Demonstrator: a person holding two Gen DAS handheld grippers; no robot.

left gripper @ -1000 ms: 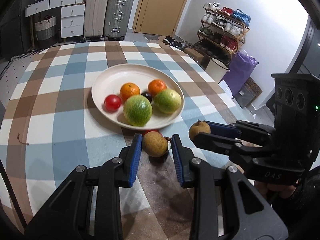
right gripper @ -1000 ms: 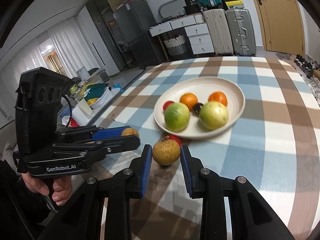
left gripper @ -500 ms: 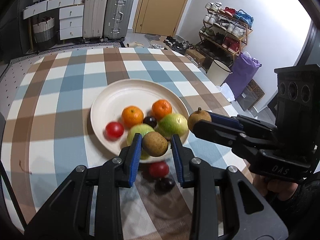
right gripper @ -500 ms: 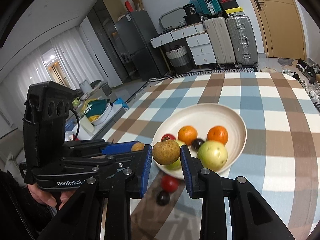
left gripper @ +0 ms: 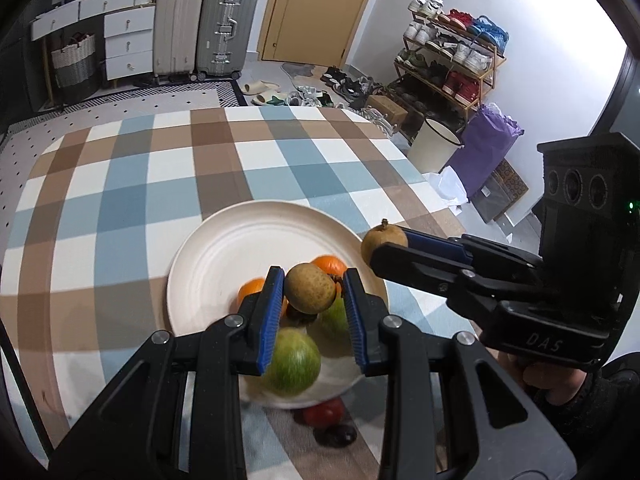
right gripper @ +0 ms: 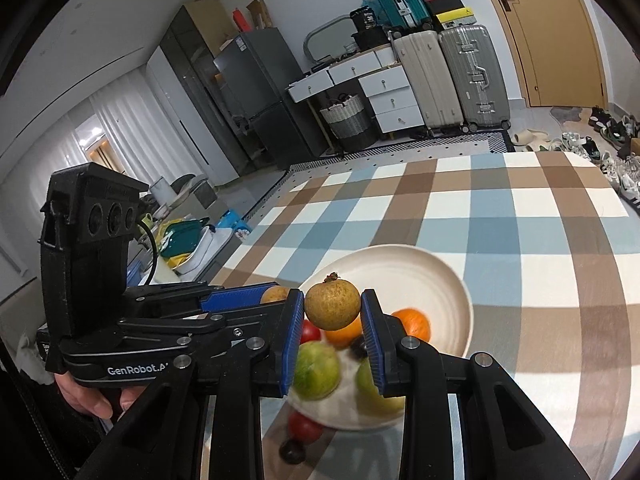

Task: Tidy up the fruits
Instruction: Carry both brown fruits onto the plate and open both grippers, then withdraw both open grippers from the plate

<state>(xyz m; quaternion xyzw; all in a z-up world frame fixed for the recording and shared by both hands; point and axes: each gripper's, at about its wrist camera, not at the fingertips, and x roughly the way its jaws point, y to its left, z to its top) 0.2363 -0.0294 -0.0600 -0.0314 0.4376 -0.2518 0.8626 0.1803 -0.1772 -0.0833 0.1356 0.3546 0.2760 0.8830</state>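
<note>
With each gripper, left (left gripper: 311, 304) and right (right gripper: 332, 324), clamped on a brown fruit (left gripper: 310, 288), lower both gently onto the plate's (left gripper: 224, 256) bare side before releasing.

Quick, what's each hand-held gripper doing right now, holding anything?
Left hand-held gripper: shut on a brown longan, above the plate.
Right hand-held gripper: shut on a second brown longan.

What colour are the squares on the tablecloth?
Blue, brown and white checks on the tablecloth, clearest in the left wrist view.
</note>
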